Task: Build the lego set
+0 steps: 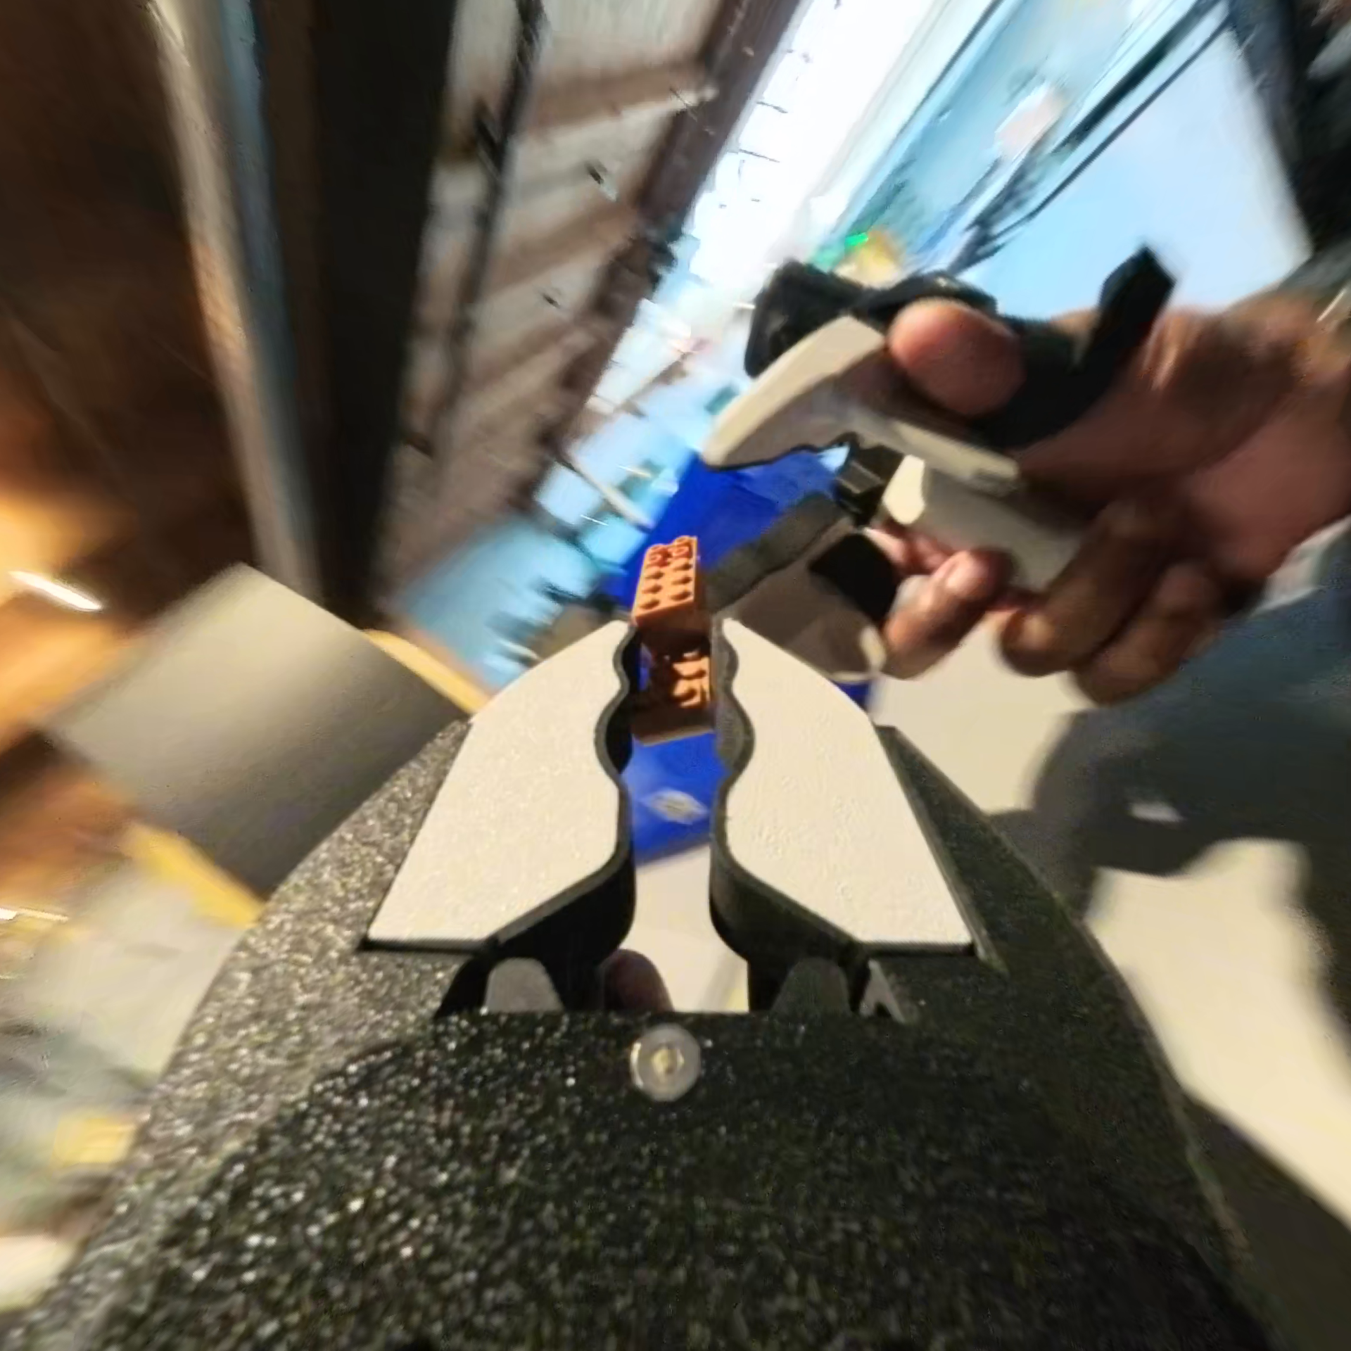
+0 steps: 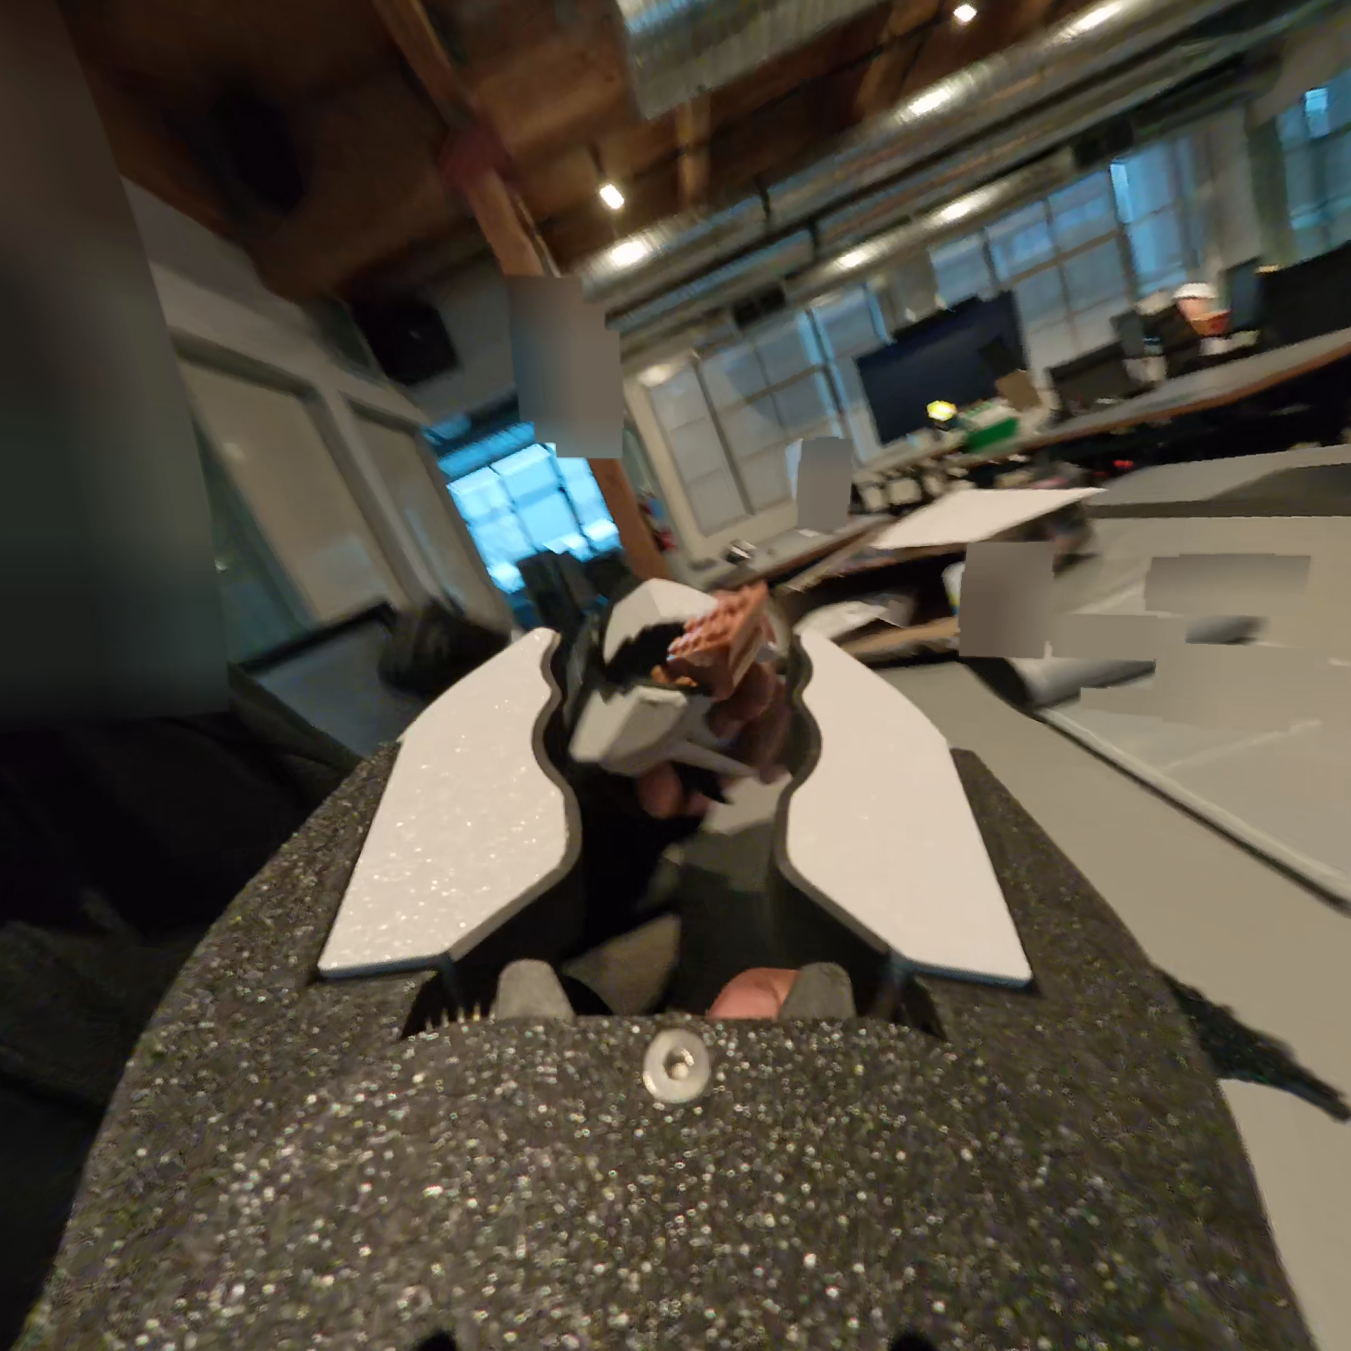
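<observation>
My left gripper (image 1: 671,636) is shut on a small brown lego assembly (image 1: 671,643), a studded plate on top of other brown pieces, and holds it up in the air. My right gripper (image 2: 676,643) is open and empty, its two white fingers (image 2: 468,789) wide apart. It points at the left gripper (image 2: 658,672) and the brown assembly (image 2: 731,636), which sit just beyond its fingertips. In the left wrist view the right gripper (image 1: 724,519) shows at the upper right in a person's hand (image 1: 1170,475), its tips close beside the assembly.
A grey table (image 2: 1096,767) runs along the right, with a white board (image 2: 987,512) and desks with monitors (image 2: 943,387) behind. A blue bin (image 1: 672,775) lies below the left gripper. The left wrist view is motion-blurred.
</observation>
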`<state>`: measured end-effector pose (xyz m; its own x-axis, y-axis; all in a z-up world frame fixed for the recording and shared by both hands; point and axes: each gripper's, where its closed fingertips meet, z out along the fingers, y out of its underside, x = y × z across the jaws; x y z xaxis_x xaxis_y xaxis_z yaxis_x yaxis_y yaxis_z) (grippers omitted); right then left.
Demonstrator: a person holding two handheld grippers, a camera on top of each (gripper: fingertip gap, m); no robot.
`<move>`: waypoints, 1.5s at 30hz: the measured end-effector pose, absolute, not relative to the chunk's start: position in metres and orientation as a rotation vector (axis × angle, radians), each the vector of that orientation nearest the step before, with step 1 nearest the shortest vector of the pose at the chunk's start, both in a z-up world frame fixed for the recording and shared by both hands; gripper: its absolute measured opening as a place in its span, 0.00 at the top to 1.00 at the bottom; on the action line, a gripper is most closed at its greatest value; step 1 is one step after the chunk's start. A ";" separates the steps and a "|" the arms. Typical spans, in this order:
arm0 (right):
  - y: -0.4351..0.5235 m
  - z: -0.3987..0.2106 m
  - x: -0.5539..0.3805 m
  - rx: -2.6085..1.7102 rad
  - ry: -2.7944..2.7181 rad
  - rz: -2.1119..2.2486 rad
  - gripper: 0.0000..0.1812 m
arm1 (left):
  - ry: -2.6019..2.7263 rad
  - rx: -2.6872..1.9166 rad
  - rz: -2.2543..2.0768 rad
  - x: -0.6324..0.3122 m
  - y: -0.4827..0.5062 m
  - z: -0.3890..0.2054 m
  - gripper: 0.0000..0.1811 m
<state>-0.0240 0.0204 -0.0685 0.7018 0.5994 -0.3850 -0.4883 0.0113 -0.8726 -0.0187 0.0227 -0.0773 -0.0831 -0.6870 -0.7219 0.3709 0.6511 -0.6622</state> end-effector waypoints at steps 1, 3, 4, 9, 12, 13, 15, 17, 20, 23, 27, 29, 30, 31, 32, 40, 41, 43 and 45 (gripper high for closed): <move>0.022 -0.072 -0.020 -1.339 -0.107 0.810 0.69 | 1.453 -0.344 -0.987 -0.017 0.024 -0.082 0.90; 0.026 -0.080 -0.015 -1.405 -0.122 0.744 0.68 | 1.539 -0.440 -1.157 -0.016 0.026 -0.091 0.90; 0.027 -0.086 -0.011 -1.439 -0.127 0.698 0.68 | 1.556 -0.477 -1.227 -0.017 0.028 -0.092 0.90; 0.032 -0.110 -0.001 -1.635 -0.240 0.455 0.67 | 1.703 -0.603 -1.482 -0.022 0.030 -0.108 0.90; 0.031 -0.117 -0.010 -1.685 -0.291 0.478 0.68 | 1.774 -0.671 -1.545 -0.022 0.030 -0.121 0.90; 0.031 -0.120 -0.013 -1.699 -0.300 0.487 0.68 | 1.792 -0.700 -1.570 -0.022 0.030 -0.124 0.90; 0.032 -0.128 -0.016 -1.733 -0.308 0.492 0.69 | 1.809 -0.751 -1.615 -0.020 0.029 -0.129 0.90; 0.032 -0.132 -0.019 -1.753 -0.314 0.508 0.73 | 1.821 -0.772 -1.651 -0.021 0.029 -0.131 0.90; 0.031 -0.131 -0.021 -1.737 -0.303 0.550 0.79 | 1.839 -0.767 -1.675 -0.023 0.028 -0.133 0.90; 0.028 -0.128 -0.021 -1.713 -0.295 0.619 0.90 | 1.876 -0.759 -1.670 -0.025 0.026 -0.138 0.90; 0.028 -0.132 -0.022 -1.726 -0.278 0.665 0.92 | 1.889 -0.789 -1.701 -0.025 0.025 -0.142 0.90; 0.028 -0.132 -0.022 -1.728 -0.277 0.675 0.92 | 1.891 -0.803 -1.725 -0.025 0.025 -0.144 0.90; 0.027 -0.133 -0.022 -1.729 -0.275 0.679 0.92 | 1.891 -0.806 -1.737 -0.025 0.025 -0.144 0.90; 0.027 -0.133 -0.022 -1.732 -0.272 0.681 0.92 | 1.893 -0.810 -1.741 -0.025 0.025 -0.144 0.90; 0.027 -0.134 -0.022 -1.740 -0.264 0.677 0.89 | 1.896 -0.809 -1.740 -0.025 0.025 -0.144 0.90; 0.022 -0.142 -0.029 -1.775 -0.283 0.819 0.85 | 1.929 -0.754 -1.698 -0.027 0.021 -0.147 0.90; 0.022 -0.144 -0.031 -1.782 -0.299 0.810 0.88 | 1.935 -0.744 -1.687 -0.028 0.020 -0.148 0.90; 0.023 -0.147 -0.032 -1.800 -0.324 0.777 0.90 | 1.950 -0.728 -1.671 -0.029 0.018 -0.149 0.90; 0.023 -0.149 -0.031 -1.808 -0.334 0.765 0.91 | 1.954 -0.736 -1.653 -0.028 0.019 -0.151 0.90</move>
